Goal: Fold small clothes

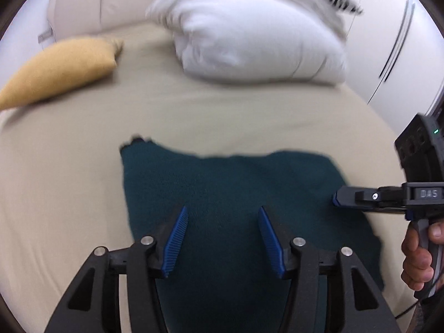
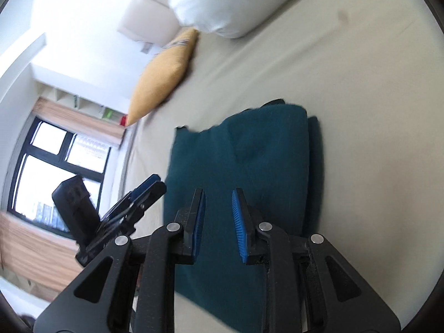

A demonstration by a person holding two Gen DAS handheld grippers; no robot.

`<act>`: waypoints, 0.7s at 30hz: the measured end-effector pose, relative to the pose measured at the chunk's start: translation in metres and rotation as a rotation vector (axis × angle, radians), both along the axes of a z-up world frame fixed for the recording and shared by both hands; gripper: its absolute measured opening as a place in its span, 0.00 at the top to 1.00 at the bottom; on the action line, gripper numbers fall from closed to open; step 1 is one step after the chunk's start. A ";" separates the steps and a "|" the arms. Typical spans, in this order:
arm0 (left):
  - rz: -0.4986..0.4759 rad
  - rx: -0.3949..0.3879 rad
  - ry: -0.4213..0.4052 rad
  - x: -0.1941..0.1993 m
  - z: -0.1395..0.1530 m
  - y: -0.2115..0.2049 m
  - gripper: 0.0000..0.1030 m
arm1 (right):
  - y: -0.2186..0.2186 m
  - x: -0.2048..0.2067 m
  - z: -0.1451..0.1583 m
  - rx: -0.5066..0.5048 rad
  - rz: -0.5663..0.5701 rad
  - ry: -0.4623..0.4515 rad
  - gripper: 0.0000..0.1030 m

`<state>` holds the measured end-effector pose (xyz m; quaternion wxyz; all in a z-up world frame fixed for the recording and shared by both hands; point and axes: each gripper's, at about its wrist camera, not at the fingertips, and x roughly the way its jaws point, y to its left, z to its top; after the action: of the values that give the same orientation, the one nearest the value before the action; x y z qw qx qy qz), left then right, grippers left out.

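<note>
A dark teal garment [image 1: 222, 194] lies flat on the beige bed sheet [image 1: 222, 116], well short of the white pillow [image 1: 249, 41] at the head of the bed. It looks already doubled over: the right wrist view shows a second layer peeking out along its far-right edge, a detail the left wrist view does not give.

The left tool [image 1: 222, 238] hangs over the garment's near part with its blue pads spread and nothing between them. The right tool [image 2: 219, 219] also hovers over the cloth, its pads parted by a narrower gap and likewise gripping nothing. Both seem poised above the fabric to choose the next edge to pinch for another fold, or to smooth it.

Only the left wrist view shows a hand [image 1: 419, 255] gripping the right tool's handle at the garment's right edge. Only the right wrist view shows the window [image 2: 55, 166] beyond the yellow cushion [image 2: 163, 75], which lies left of the pillow.
</note>
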<state>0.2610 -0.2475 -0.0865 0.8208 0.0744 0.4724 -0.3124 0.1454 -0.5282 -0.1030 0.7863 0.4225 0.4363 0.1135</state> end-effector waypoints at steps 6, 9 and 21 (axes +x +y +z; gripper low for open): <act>0.019 0.017 0.014 0.009 -0.028 -0.003 0.41 | -0.031 0.021 -0.040 0.046 -0.064 0.024 0.87; 0.016 0.042 -0.003 0.007 -0.029 -0.008 0.40 | -0.038 0.015 -0.038 0.028 -0.092 -0.014 0.87; 0.017 0.057 -0.057 0.000 -0.029 -0.010 0.39 | 0.003 -0.049 -0.001 -0.041 0.075 -0.087 0.78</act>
<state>0.2611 -0.2571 -0.1154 0.8340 0.1029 0.4582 -0.2897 0.0966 -0.5255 -0.1040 0.8081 0.3844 0.4194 0.1525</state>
